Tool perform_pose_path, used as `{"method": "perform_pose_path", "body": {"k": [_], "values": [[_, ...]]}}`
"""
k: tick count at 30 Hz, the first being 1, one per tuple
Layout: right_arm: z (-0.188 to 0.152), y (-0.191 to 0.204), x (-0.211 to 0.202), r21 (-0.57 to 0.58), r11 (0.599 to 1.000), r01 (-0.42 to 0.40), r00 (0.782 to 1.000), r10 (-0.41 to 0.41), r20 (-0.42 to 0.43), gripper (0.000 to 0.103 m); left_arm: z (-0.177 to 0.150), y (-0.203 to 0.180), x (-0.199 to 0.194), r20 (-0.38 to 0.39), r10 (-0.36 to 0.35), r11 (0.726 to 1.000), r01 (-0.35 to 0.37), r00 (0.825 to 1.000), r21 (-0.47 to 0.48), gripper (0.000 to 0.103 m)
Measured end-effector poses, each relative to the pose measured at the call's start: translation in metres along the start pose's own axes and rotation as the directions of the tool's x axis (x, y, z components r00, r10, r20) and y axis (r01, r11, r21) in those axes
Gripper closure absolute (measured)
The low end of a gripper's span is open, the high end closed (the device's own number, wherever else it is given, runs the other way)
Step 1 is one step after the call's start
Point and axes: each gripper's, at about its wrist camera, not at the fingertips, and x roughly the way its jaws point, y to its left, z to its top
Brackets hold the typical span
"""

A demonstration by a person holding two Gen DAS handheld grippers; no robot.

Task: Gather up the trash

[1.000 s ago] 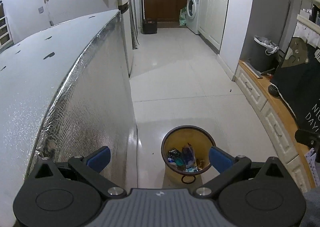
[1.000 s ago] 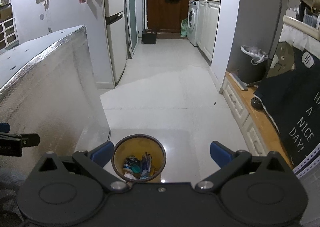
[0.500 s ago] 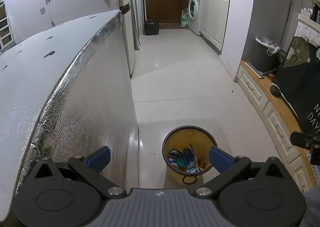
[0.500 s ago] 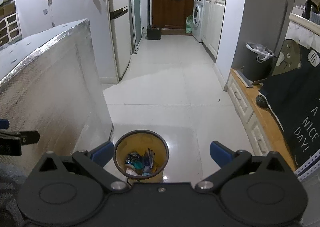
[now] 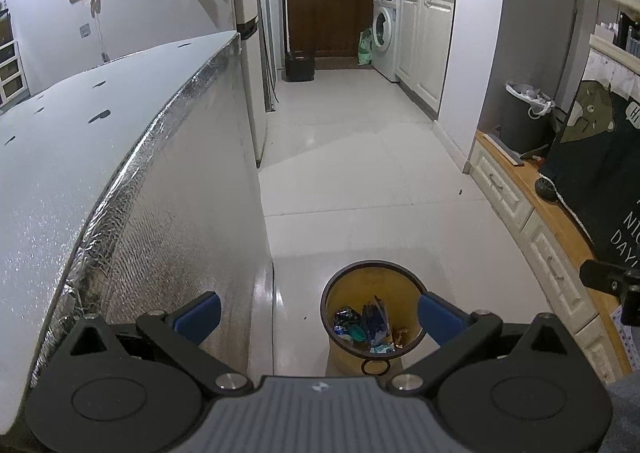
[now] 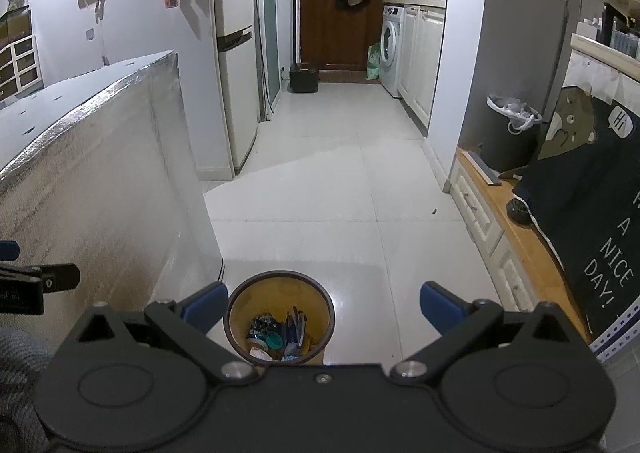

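Note:
A small yellow bin with a dark rim [image 5: 374,273] stands on the white tiled floor and holds several wrappers [image 5: 370,323]. It also shows in the right wrist view [image 6: 280,281] with the wrappers [image 6: 280,335] inside. My left gripper [image 5: 318,311] is open and empty, held above the bin, which sits toward its right finger. My right gripper [image 6: 322,303] is open and empty above the bin, which sits toward its left finger. The right gripper's edge [image 5: 608,281] shows at the right of the left wrist view.
A tall block wrapped in silver foil [image 5: 160,193] stands close on the left. A fridge [image 6: 236,85] stands behind it. Low white drawers with a wooden top [image 6: 496,221] and a dark cloth [image 6: 592,213] line the right. A grey bin [image 6: 508,129] stands in the corner.
Both grippers have tilted up and drawn back slightly; the bin sits a little lower in each view. Both stay open and empty.

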Motion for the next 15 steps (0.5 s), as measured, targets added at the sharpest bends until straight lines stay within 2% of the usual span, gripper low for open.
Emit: {"method": "perform_pose_path", "body": {"k": [15], "values": [[-0.0035,-0.0012,-0.0077,0.003,1.0,0.001,0.999,-0.001,0.04,0.0,-0.0012,-0.0048,-0.005,0.025,0.04,0.999,-0.041,0.999,0.031,0.0]]}}
